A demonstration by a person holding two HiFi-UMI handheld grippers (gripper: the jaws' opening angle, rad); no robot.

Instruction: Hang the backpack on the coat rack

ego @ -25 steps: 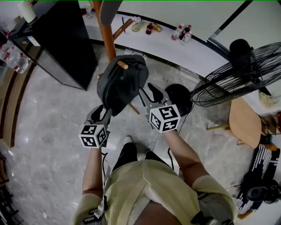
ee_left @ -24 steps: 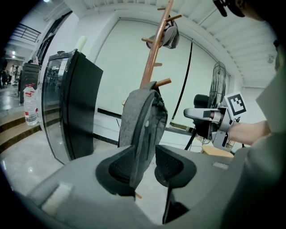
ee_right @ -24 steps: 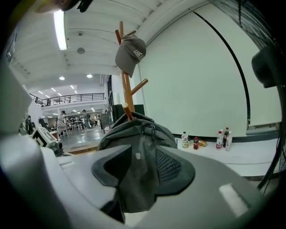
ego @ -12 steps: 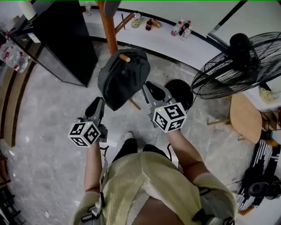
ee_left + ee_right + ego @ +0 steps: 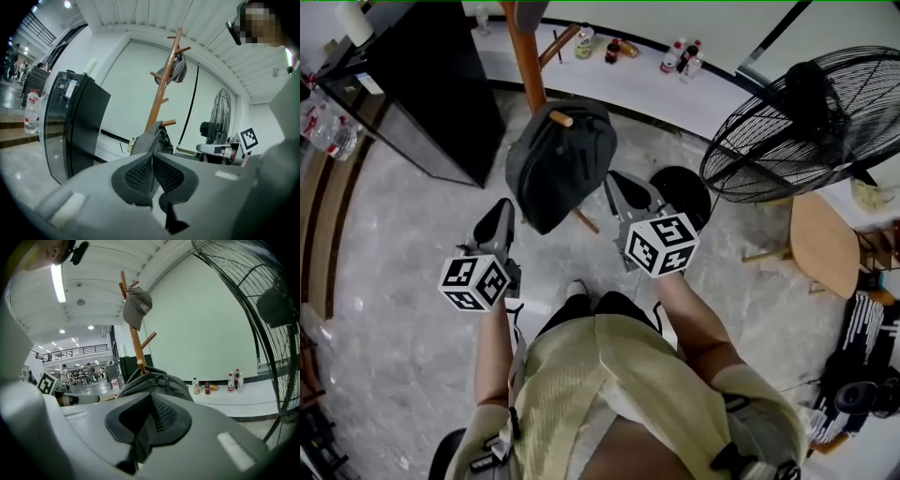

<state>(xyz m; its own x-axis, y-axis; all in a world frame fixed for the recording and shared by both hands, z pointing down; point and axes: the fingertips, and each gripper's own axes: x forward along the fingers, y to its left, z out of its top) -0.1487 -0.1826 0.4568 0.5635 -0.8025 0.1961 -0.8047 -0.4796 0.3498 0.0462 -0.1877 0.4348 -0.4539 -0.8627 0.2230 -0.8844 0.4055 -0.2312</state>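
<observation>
The dark grey backpack (image 5: 558, 169) hangs by its top loop on a low peg (image 5: 562, 119) of the wooden coat rack (image 5: 526, 58). My left gripper (image 5: 504, 214) is shut and holds nothing, a little short of the bag's lower left. My right gripper (image 5: 622, 184) is also shut and empty, just right of the bag and apart from it. In the left gripper view the shut jaws (image 5: 151, 158) point at the backpack (image 5: 158, 138) and the rack (image 5: 161, 91). In the right gripper view the backpack (image 5: 157, 382) hangs on the peg (image 5: 140, 365) beyond the shut jaws (image 5: 151, 401).
A tall black cabinet (image 5: 441, 89) stands left of the rack. At the right are a big floor fan (image 5: 811, 127) with its black base (image 5: 682, 199), and a round wooden stool (image 5: 820, 248). Bottles (image 5: 680, 60) line the white ledge behind. A grey cap (image 5: 138, 305) hangs higher on the rack.
Both grippers have drawn back from the backpack and their jaws have gone from open to shut. The left one moved farther off. The backpack stays on the peg.
</observation>
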